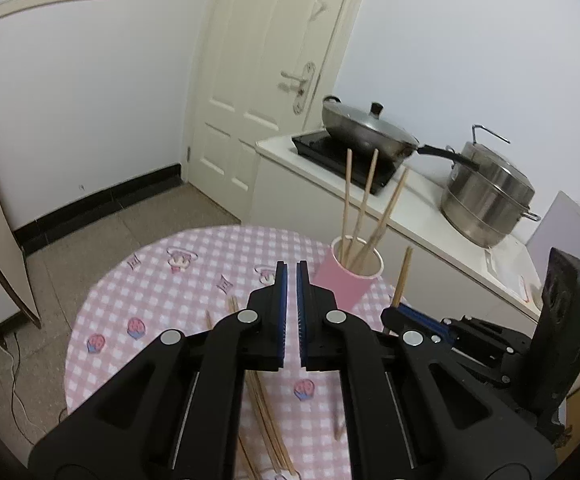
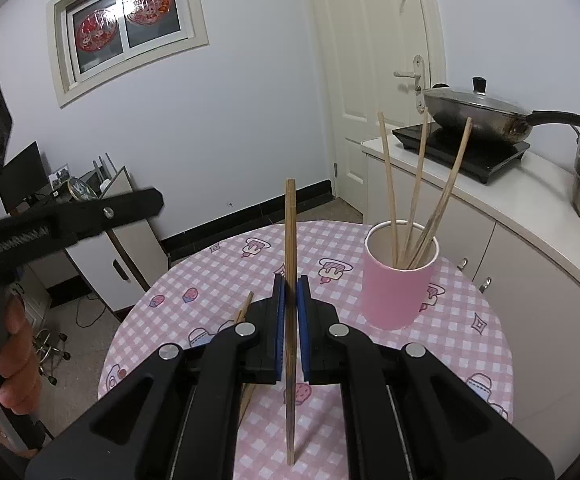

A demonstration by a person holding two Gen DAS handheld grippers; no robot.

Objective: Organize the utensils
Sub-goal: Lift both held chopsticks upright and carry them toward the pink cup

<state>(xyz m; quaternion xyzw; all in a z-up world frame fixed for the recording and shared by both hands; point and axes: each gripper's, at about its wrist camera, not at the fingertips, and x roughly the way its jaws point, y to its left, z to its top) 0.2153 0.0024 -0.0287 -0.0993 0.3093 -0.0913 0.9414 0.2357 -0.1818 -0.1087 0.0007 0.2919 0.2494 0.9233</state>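
Observation:
A pink cup [image 1: 349, 280] [image 2: 397, 280] stands on the round table with three wooden chopsticks [image 2: 417, 184] leaning in it. My right gripper [image 2: 291, 284] is shut on one chopstick [image 2: 290, 240], held upright above the table, left of the cup. In the left wrist view the right gripper [image 1: 399, 312] sits just right of the cup with that chopstick [image 1: 403, 276] rising from it. My left gripper [image 1: 291, 268] is shut with nothing between its pads, raised over the table near the cup. Several loose chopsticks [image 1: 266, 412] [image 2: 246, 308] lie on the cloth beneath the grippers.
The table [image 2: 469, 344] wears a pink checked cloth. Behind it a white counter [image 1: 429, 216] carries an induction hob with a lidded wok [image 1: 365, 128] and a steel steamer pot [image 1: 489, 196]. A hand [image 2: 14, 344] grips the left gripper's handle. A white door and a cabinet stand beyond.

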